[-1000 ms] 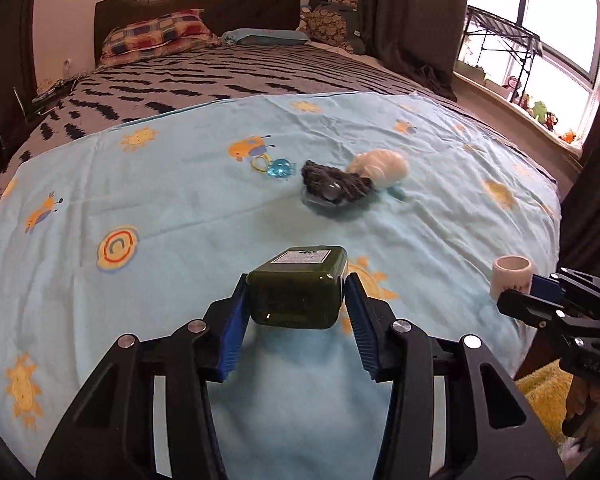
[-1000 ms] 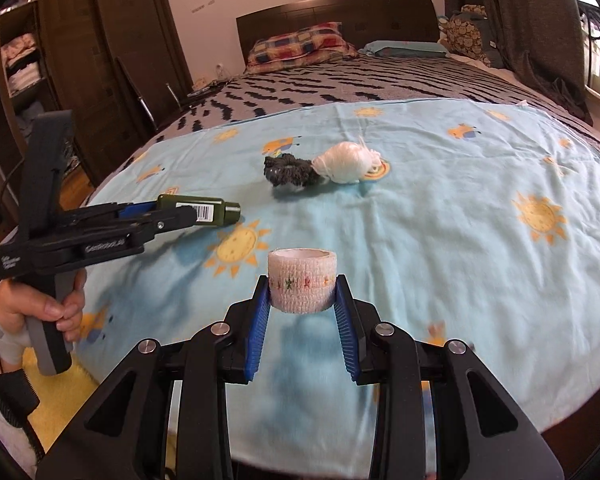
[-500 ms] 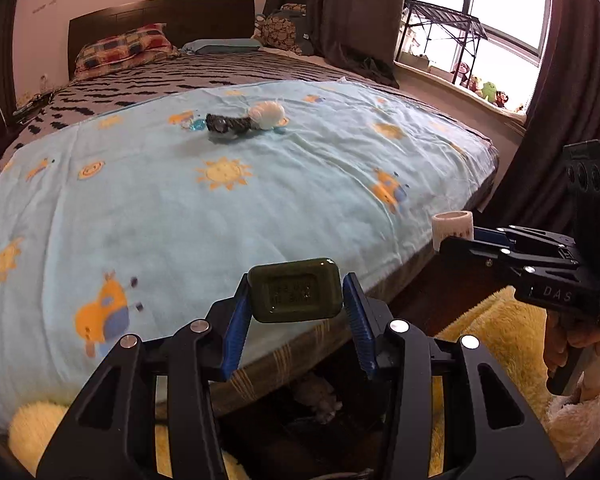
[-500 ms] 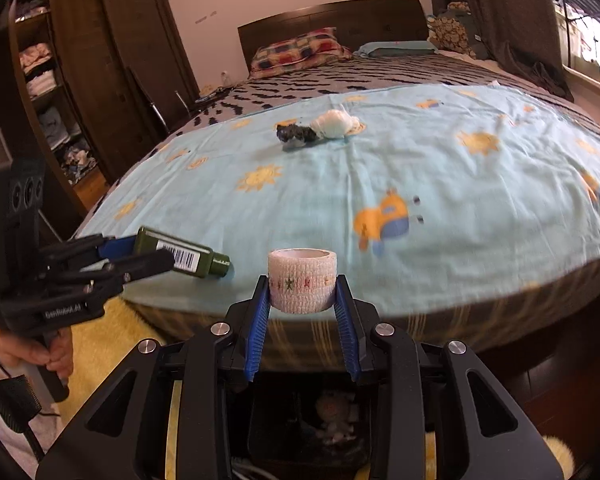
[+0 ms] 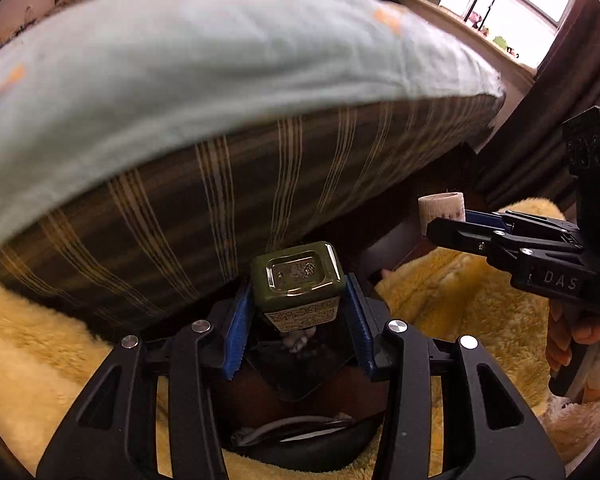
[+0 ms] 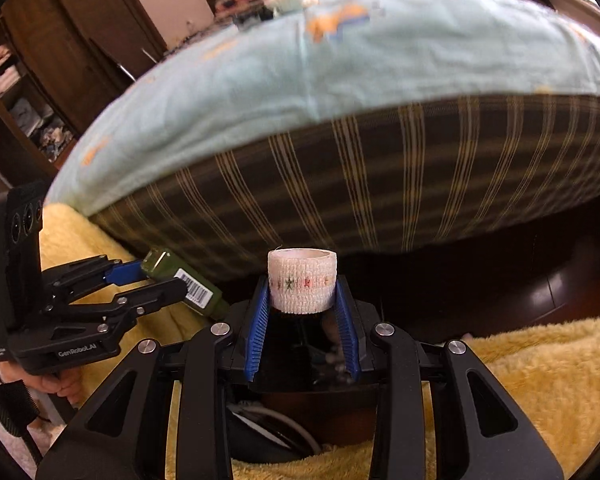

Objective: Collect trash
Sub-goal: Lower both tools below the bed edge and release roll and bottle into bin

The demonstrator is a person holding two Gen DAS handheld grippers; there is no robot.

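Below striped mattress side [image 6: 380, 184]: left gripper [image 5: 298, 300] clamps green square-based bottle [image 5: 298, 284], right gripper [image 6: 302, 300] clamps white patterned bandage roll [image 6: 302, 282], both likely bound for disposal in black bin [image 6: 300, 360] beneath.

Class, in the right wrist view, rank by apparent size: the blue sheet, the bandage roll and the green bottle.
1. Blue sheet
2. Bandage roll, though nearness to the camera enlarges it
3. Green bottle, partly hidden
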